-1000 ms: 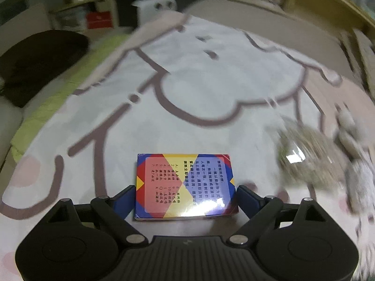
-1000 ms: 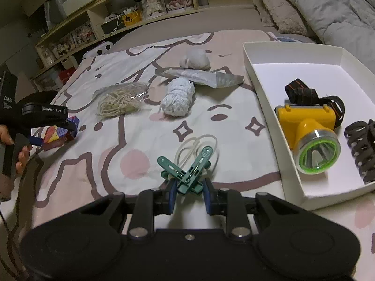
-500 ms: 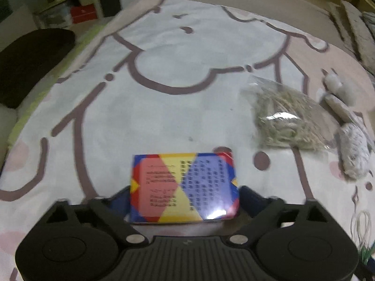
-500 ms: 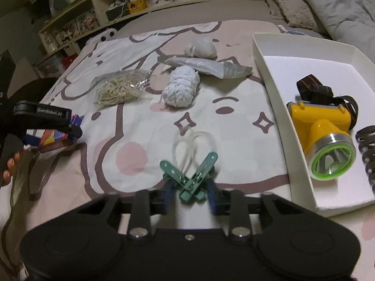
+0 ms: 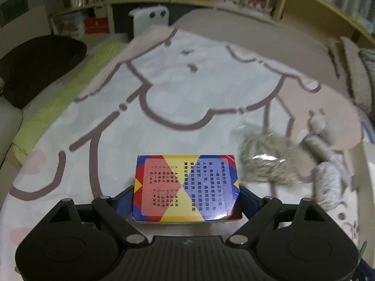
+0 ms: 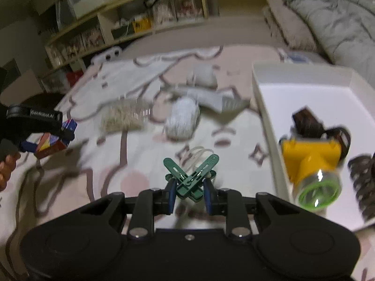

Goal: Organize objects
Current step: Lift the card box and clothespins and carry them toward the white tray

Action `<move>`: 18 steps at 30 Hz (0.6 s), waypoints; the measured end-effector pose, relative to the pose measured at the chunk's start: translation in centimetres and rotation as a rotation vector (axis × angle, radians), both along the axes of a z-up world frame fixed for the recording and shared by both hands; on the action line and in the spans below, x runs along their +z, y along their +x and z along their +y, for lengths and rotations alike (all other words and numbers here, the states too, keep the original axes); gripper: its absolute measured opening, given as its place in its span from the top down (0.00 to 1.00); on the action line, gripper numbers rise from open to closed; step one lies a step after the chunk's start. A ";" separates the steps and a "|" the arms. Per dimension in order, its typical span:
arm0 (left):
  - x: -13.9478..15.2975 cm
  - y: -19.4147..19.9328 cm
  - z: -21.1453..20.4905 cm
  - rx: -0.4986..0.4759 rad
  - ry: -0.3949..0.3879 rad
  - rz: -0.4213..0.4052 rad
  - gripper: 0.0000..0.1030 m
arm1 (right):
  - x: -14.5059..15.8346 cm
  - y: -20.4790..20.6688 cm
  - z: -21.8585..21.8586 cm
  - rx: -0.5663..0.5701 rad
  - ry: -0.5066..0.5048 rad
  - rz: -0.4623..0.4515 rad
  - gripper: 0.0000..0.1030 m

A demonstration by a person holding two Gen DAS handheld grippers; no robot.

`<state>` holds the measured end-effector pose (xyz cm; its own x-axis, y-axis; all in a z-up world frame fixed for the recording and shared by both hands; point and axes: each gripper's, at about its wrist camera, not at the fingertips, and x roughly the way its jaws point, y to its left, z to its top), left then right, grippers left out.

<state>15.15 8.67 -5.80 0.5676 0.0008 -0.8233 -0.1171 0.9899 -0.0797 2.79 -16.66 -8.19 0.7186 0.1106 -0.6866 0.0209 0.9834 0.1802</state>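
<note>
— Grippers at work over a cartoon-print blanket point(image 6: 131, 159): what does each hold?

— Left gripper point(image 5: 186, 195) is clamped on a card box point(image 5: 186, 187), lifted at far left. Right gripper point(image 6: 189, 193) pinches green clips point(image 6: 191, 179) near centre; a white tray point(image 6: 262, 107) with a yellow headlamp point(image 6: 311, 164) sits right.

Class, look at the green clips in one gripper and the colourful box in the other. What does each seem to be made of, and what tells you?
Green clips: probably moulded matte plastic, uniform colour, thin rigid arms. Colourful box: likely printed card under glossy film, sharp edges, bright glare.
</note>
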 end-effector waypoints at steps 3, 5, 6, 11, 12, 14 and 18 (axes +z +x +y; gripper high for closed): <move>1.6 -0.8 -0.9 -0.027 -0.005 -0.047 0.13 | 1.2 0.0 -0.7 -0.012 0.007 -0.049 0.76; 2.3 -1.2 -1.6 -0.044 -0.006 -0.072 0.13 | 1.8 0.0 -1.0 -0.021 0.006 -0.073 0.76; 2.8 -1.4 -1.9 -0.052 -0.008 -0.084 0.13 | 2.1 0.0 -1.3 -0.028 0.006 -0.085 0.76; 4.7 -2.4 -2.9 -0.081 -0.024 -0.141 0.13 | 4.0 0.2 -2.5 -0.072 0.004 -0.135 0.76; 5.0 -2.6 -3.1 -0.084 -0.025 -0.153 0.13 | 4.5 0.3 -2.7 -0.080 0.008 -0.141 0.76; 5.6 -2.9 -3.5 -0.091 -0.026 -0.176 0.13 | 5.8 0.5 -3.2 -0.092 0.026 -0.166 0.76; 6.7 -3.2 -4.3 -0.108 -0.028 -0.208 0.13 | 8.4 1.1 -3.9 -0.099 0.011 -0.224 0.76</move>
